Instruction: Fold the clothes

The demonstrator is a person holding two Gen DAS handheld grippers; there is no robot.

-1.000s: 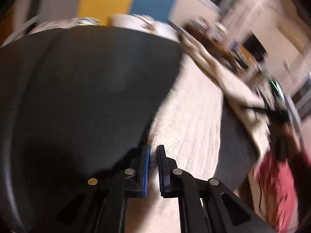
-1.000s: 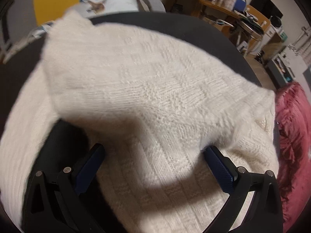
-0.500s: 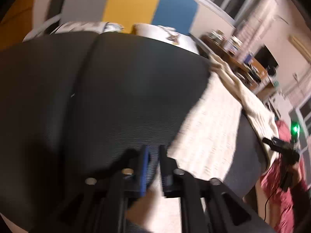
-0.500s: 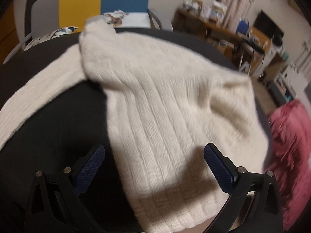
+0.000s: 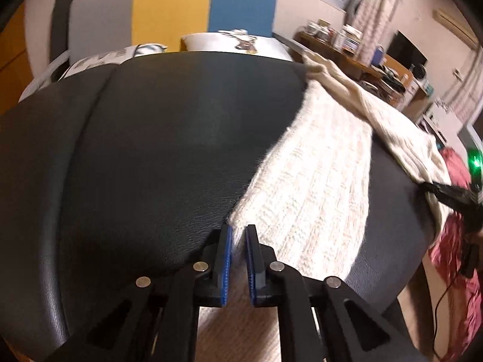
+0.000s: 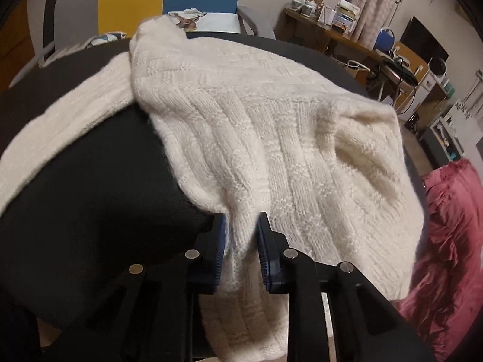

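Observation:
A cream knit sweater (image 6: 271,138) lies on a black round table (image 6: 90,187). In the right wrist view its body is spread across the table and one sleeve (image 6: 69,120) runs off to the left. My right gripper (image 6: 240,235) is shut on the sweater's near hem edge. In the left wrist view my left gripper (image 5: 238,241) is shut on the end of the sleeve (image 5: 311,187), near the table's (image 5: 151,150) front. The right gripper (image 5: 452,193) shows there at the far right, by the sweater's body (image 5: 392,120).
A pink-red blanket (image 6: 446,241) lies off the table's right side. Beyond the table stand a chair with a printed cushion (image 6: 193,21), a cluttered wooden desk (image 6: 347,39) and a yellow-and-blue wall panel (image 5: 205,3).
My right gripper went from wide open to shut on the sweater's hem. The sweater's body dropped flat onto the table. My left gripper drew the sleeve out to the left.

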